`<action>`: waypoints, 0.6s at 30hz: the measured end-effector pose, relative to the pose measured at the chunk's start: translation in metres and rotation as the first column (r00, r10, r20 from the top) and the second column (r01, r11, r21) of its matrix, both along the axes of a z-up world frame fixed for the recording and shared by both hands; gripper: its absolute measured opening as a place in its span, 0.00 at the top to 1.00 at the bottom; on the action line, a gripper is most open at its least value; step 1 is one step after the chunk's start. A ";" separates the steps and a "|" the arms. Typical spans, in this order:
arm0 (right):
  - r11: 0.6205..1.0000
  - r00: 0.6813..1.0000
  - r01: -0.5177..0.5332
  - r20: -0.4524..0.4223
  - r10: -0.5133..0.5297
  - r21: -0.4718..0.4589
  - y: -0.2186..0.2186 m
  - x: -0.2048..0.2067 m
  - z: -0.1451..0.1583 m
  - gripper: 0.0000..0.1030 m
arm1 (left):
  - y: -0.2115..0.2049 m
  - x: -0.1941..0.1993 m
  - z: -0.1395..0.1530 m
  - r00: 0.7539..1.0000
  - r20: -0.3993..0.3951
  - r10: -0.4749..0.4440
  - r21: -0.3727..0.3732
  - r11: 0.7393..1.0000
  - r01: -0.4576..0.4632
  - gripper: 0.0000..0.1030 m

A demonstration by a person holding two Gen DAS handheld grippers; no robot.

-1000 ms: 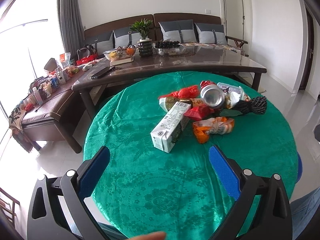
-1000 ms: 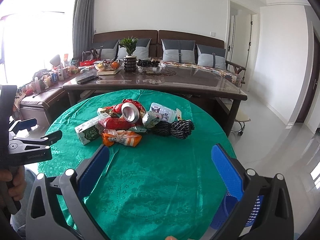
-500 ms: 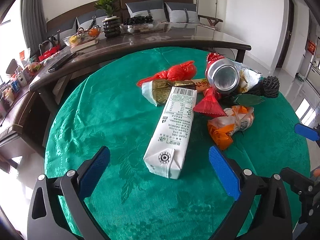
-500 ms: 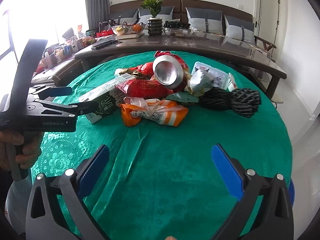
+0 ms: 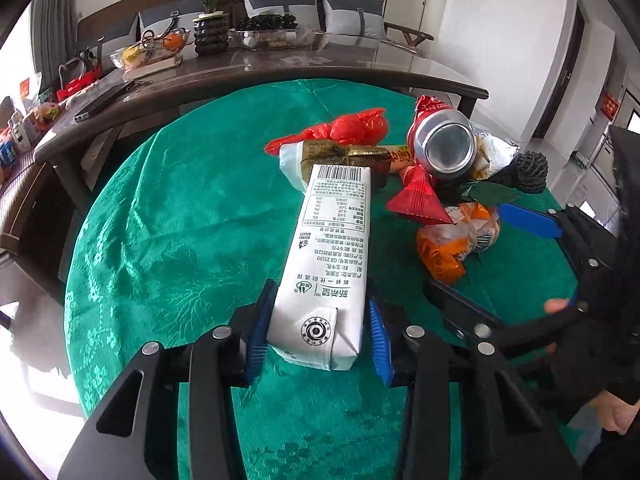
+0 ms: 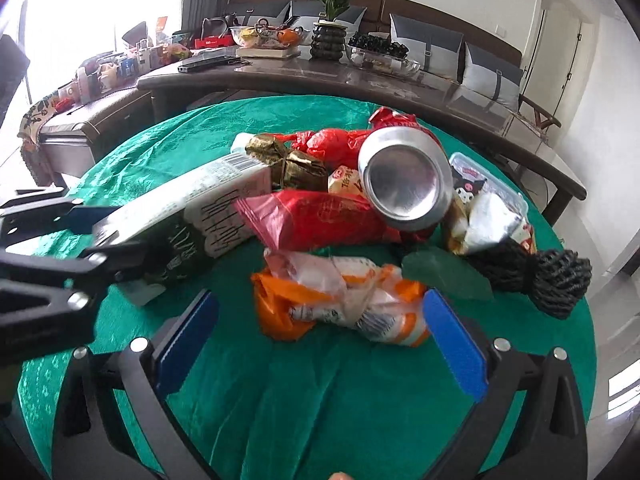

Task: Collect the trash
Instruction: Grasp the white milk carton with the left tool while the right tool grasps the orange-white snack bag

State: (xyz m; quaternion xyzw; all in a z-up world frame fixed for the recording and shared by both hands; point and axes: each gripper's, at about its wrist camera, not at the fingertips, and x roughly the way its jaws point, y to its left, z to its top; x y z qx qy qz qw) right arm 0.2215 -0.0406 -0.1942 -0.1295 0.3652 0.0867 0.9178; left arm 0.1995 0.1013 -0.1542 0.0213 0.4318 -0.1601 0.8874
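Observation:
A pile of trash lies on the round table with the green cloth (image 5: 180, 200). The white milk carton (image 5: 332, 248) lies on its side, and my left gripper (image 5: 320, 300) is closing on its near end, with both blue pads against its sides. In the right wrist view that left gripper (image 6: 108, 236) clamps the carton (image 6: 188, 216) from the left. My right gripper (image 6: 320, 320) is open, low over the cloth. The orange-and-white wrapper (image 6: 340, 304) sits just in front of and between its pads. Behind it lie a red packet (image 6: 320, 220) and a tipped silver can (image 6: 408, 184).
A black cord bundle (image 6: 540, 276), a small plastic tub (image 6: 480, 176) and foil wrappers (image 6: 296, 164) are in the pile. A long dark table (image 5: 320, 76) with a plant, bowls and a phone stands behind. A person's hand (image 5: 612, 416) is at the right edge.
My left gripper moved forward and down to the carton and its jaws closed from wide open onto it. My right gripper dropped forward toward the orange wrapper and stayed open.

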 end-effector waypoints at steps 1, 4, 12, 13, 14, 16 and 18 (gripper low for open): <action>1.000 1.000 0.014 0.011 -0.014 -0.017 0.001 0.003 0.000 0.04 | 0.003 -0.005 0.002 1.000 -0.007 0.011 -0.017 1.000 -0.011 0.60; 0.996 0.995 0.084 0.055 -0.082 -0.038 -0.012 -0.003 0.004 0.04 | 0.005 -0.024 0.007 0.999 -0.013 0.038 -0.033 0.999 -0.038 0.62; 0.959 0.958 0.282 0.062 -0.281 -0.003 -0.123 -0.063 0.015 0.05 | -0.011 -0.064 0.011 0.997 -0.005 0.082 -0.044 0.996 -0.082 0.62; 0.955 0.954 0.296 0.054 -0.296 0.006 -0.135 -0.070 0.016 0.05 | -0.012 -0.067 0.011 0.996 -0.006 0.084 -0.046 0.995 -0.084 0.62; 0.952 0.950 0.307 0.051 -0.307 0.011 -0.145 -0.076 0.018 0.05 | -0.014 -0.069 0.010 0.996 -0.007 0.085 -0.043 0.995 -0.086 0.62; 0.955 0.955 0.294 0.033 -0.296 0.047 -0.156 -0.086 0.022 0.05 | -0.020 -0.075 0.007 0.997 -0.009 0.075 -0.033 0.997 -0.076 0.61; 0.955 0.964 0.264 -0.020 -0.264 0.135 -0.162 -0.086 0.027 0.05 | -0.025 -0.078 0.002 0.998 -0.013 0.062 -0.013 0.998 -0.062 0.50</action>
